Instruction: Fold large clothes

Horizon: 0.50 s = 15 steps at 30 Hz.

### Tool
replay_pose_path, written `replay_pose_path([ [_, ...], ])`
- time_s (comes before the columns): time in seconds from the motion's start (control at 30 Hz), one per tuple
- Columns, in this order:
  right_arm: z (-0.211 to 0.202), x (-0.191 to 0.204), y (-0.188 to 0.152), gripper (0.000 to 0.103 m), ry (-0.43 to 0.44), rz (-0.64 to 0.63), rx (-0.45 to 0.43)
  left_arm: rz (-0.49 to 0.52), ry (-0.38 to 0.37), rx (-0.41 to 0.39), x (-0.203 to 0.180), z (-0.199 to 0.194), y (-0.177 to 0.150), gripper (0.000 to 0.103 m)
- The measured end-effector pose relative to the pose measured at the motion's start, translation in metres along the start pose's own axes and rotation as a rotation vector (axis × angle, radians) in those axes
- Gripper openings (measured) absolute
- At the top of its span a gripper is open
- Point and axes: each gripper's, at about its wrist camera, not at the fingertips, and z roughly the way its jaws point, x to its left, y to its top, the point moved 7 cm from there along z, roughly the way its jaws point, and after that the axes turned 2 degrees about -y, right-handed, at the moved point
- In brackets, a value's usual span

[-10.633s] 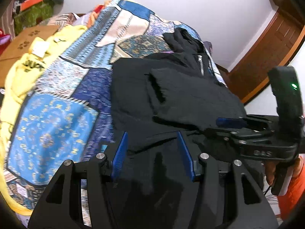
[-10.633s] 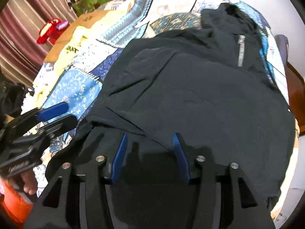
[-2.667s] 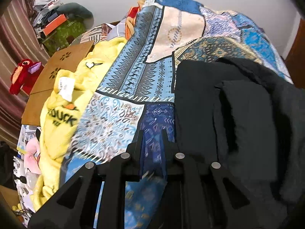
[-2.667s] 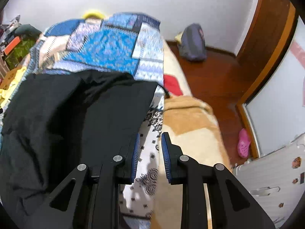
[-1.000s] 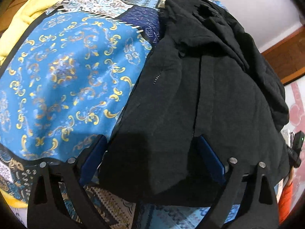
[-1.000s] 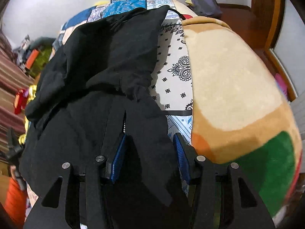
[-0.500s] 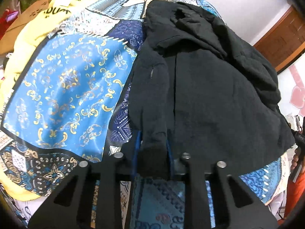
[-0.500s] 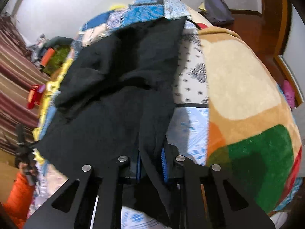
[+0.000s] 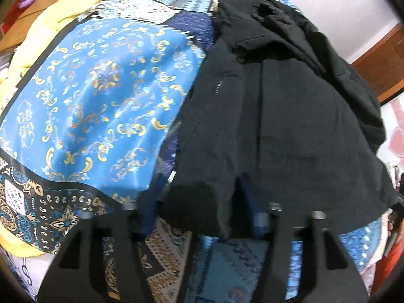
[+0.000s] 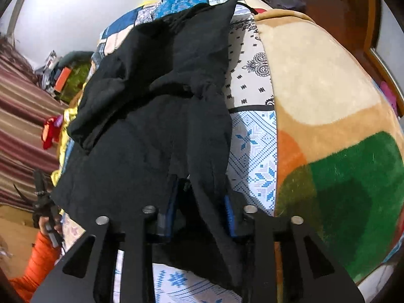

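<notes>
Black, thick fabric fills the near field of both wrist views – a large jacket (image 9: 290, 126) laid across a patchwork bedspread (image 9: 96, 96). At its near hem, a rolled corner is seen between the blue pads of the left gripper (image 9: 199, 207); the jaws have just been widening, and whether that corner is gripped cannot be told from the blurred frame. The other hem corner is clenched by the right gripper (image 10: 200, 210), with cloth draped over and below its fingers. The garment is judged soft, bulky and moderately heavy; it is likely to sag and slide on the smooth spread unless taken at both hem corners, where it is doubled. Further off, the collar end is bunched toward the wall. Beyond the spread, a yellow garment (image 9: 63, 7) is seen – and a brown cardboard box (image 9: 30, 17), its contents not visible. A plush blanket (image 10: 328, 101) is noted on the right.
</notes>
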Motion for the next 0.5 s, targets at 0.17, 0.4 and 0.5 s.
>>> replay_pose_path([
  [0.17,-0.025,0.026,0.013,0.011,0.01,-0.079,-0.046,0.12,0.003,0.003,-0.029,-0.028,0.009,0.022],
  [0.4,-0.065,0.054,0.064,0.007,0.056,-0.111,-0.185,0.14,-0.158,-0.173,-0.086,-0.111,0.074,0.022],
  [0.5,-0.076,0.06,0.092,0.007,0.108,-0.087,-0.223,0.117,-0.197,-0.22,-0.098,-0.124,0.113,0.021],
])
